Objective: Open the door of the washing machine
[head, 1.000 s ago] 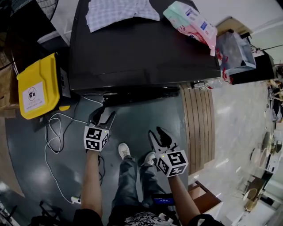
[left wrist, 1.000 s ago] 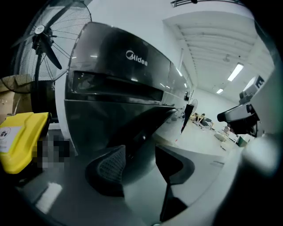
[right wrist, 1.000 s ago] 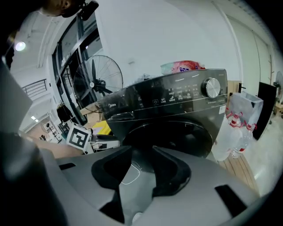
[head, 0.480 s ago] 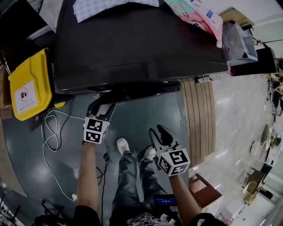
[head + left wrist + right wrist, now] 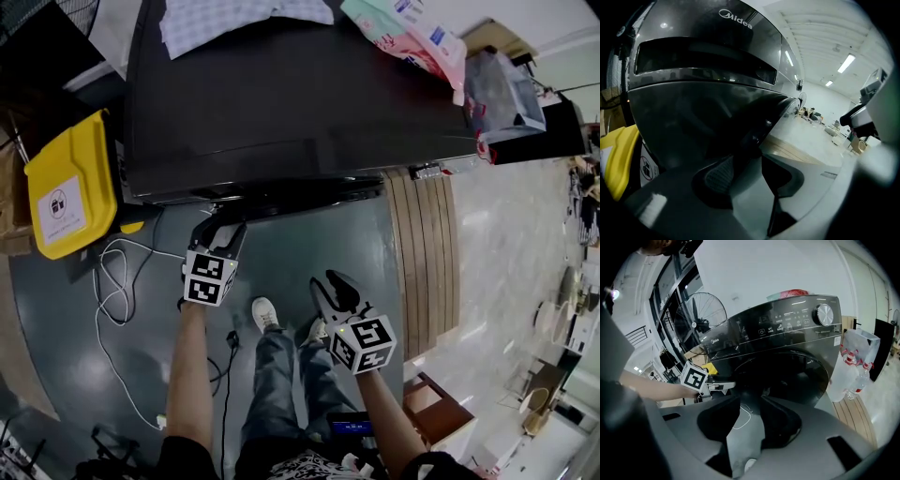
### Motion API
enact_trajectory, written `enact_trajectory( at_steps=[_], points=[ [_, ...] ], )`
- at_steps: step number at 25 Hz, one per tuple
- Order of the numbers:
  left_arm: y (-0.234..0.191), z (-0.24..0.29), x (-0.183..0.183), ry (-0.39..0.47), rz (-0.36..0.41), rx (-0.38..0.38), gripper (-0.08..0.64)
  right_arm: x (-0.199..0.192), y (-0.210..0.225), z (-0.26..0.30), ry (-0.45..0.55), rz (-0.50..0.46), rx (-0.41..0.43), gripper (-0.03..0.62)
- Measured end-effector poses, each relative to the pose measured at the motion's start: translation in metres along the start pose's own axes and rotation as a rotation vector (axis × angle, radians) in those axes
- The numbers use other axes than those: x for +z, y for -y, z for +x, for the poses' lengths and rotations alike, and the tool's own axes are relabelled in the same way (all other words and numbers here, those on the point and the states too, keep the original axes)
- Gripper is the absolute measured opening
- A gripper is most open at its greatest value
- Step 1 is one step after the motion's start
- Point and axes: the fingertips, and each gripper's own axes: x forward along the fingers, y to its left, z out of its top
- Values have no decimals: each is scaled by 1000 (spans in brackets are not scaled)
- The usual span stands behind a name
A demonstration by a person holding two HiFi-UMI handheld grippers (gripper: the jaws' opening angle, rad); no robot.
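Dark grey and glossy, the front-loading washing machine (image 5: 300, 103) fills the upper part of the head view. Its round, bulging glass door (image 5: 281, 199) lies closed against the front, low over the grey-green floor (image 5: 281, 272).

The left gripper (image 5: 217, 228) points down and forward at the door's left edge. In the left gripper view its jaws have just been closing, yet they stand clearly apart. The dark rim of the door sits at their tips, in the gap, and neither pad plainly presses on it.

The right gripper (image 5: 330, 286) hangs further back, well apart from the machine and beside the person's white shoe (image 5: 265, 314). Its jaws are parted about halfway, with only floor and the distant door between them. The right gripper view shows the door closed below a control panel with a round silver knob (image 5: 825, 314).

On top of the machine lie a pale checked cloth (image 5: 234, 19) and a pink-and-green plastic pack (image 5: 403, 37). A yellow plastic bin (image 5: 70, 187) stands just left of the machine, and a white cable (image 5: 117, 281) loops on the floor near it. A slatted wooden board (image 5: 422, 253) lies to the right.
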Motion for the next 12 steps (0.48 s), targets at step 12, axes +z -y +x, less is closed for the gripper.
enact_trajectory(
  at_steps=[12],
  points=[
    [68, -32, -49, -196, 118, -234, 103, 1, -7, 7, -26, 97, 3, 160]
  ],
)
